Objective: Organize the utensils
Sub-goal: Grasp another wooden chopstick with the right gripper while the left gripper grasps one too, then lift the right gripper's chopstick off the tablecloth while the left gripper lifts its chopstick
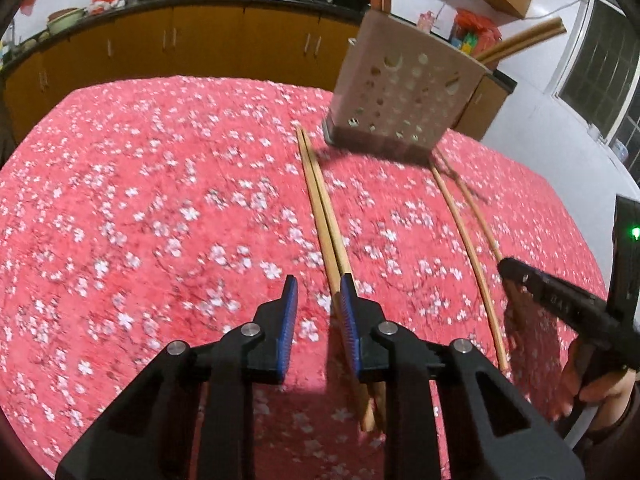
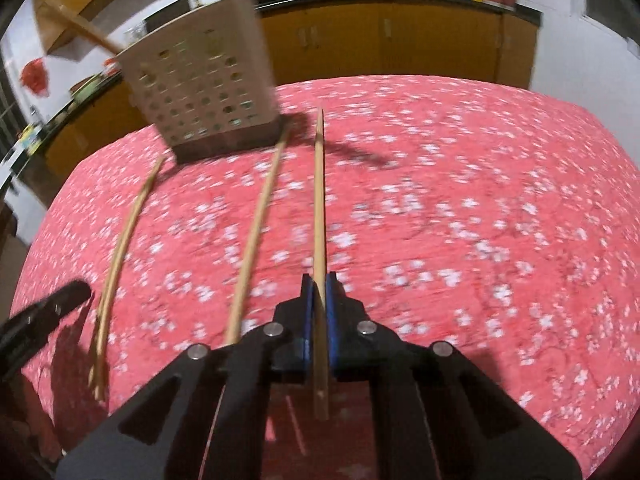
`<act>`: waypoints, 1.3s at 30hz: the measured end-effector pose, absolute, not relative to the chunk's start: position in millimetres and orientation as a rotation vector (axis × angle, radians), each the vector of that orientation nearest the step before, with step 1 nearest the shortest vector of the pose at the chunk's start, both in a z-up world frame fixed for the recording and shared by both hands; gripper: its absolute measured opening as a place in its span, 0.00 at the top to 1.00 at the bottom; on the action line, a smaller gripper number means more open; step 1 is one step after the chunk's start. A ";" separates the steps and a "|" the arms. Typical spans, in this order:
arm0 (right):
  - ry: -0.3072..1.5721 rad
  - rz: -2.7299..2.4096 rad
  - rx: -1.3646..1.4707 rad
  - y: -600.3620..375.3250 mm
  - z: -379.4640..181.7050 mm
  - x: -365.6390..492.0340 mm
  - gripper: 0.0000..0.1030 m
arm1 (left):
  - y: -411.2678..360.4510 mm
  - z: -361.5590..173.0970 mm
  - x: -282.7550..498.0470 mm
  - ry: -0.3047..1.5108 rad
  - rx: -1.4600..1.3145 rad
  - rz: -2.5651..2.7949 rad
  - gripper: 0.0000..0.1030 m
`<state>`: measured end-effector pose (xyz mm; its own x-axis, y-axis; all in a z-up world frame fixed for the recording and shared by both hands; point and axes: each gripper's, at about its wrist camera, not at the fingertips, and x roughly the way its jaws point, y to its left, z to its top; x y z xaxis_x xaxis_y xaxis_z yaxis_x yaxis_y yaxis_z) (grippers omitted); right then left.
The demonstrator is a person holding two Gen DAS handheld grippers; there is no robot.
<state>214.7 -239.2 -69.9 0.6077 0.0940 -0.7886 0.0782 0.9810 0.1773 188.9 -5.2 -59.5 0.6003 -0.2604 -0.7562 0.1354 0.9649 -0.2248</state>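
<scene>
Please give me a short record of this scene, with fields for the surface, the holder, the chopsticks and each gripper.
surface: table under a red floral cloth
holder: perforated utensil holder, chopsticks already inside
loose chopsticks: a pair lying between the left jaws; one more on the cloth
left gripper: jaws apart around the pair
right gripper: shut on a single chopstick
</scene>
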 end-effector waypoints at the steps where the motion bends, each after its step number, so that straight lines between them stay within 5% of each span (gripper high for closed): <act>1: 0.919 0.005 0.204 -241.7 -70.0 214.3 0.93 | -5.9 -61.0 187.8 0.905 -0.148 -0.236 0.79; 15: 0.910 0.004 0.153 -237.2 -71.9 212.8 0.91 | -24.1 -66.4 190.2 0.910 -0.041 -0.220 0.82; 19: 0.903 0.003 0.118 -233.5 -72.0 211.9 0.91 | -26.6 -68.0 193.5 0.903 -0.006 -0.193 0.92; 39: 0.888 -0.057 0.108 -257.6 -73.0 223.9 0.92 | 36.1 -65.2 217.3 0.894 -0.104 -0.061 0.92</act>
